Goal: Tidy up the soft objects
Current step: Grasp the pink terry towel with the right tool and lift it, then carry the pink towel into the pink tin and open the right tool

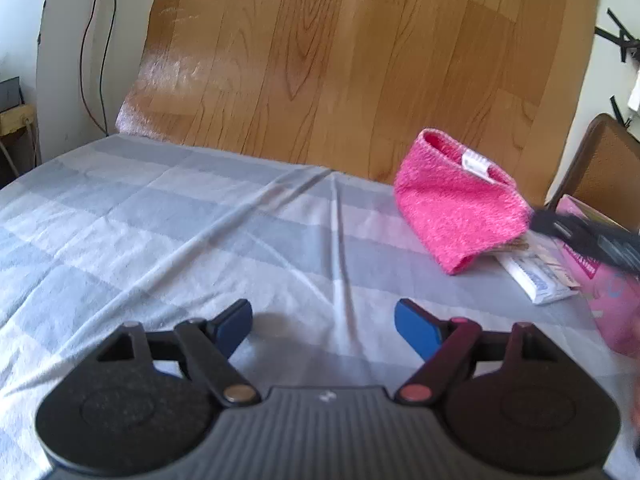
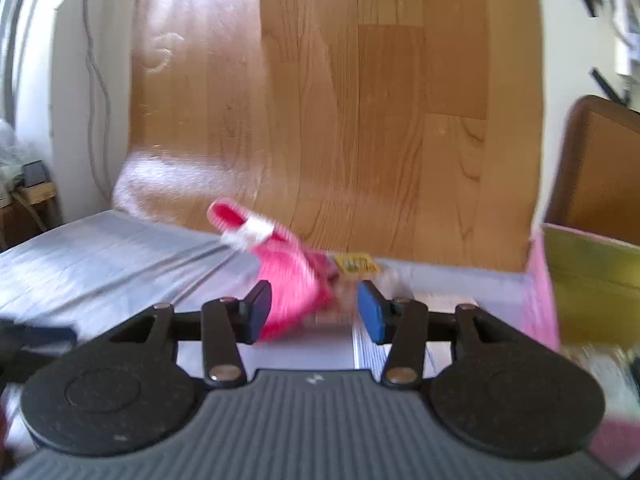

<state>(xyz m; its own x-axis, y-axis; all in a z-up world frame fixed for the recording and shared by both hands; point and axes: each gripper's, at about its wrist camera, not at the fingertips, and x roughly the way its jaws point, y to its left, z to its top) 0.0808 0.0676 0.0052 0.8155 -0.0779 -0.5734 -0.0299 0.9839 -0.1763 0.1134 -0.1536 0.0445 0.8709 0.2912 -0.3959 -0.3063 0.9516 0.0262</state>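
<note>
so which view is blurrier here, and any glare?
Right wrist view: heavy motion smear on the pink terry cloth by the right tongs. Left wrist view: cloth sharper, only the right edge smeared. Both: bright sheen on the wood-grain backdrop sheet, left side.

Table under blue-grey checked cloth (image 1: 168, 220), creased at centre; white packets (image 1: 536, 276) flat on it, right side; pink box (image 1: 612, 300) just beside them.

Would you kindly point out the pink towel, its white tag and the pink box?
pink towel (image 1: 452, 208), left wrist view, middle of its front face.
white tag (image 1: 474, 162), left wrist view, centre of the label.
pink box (image 2: 540, 292), right wrist view, its near wall.
</note>
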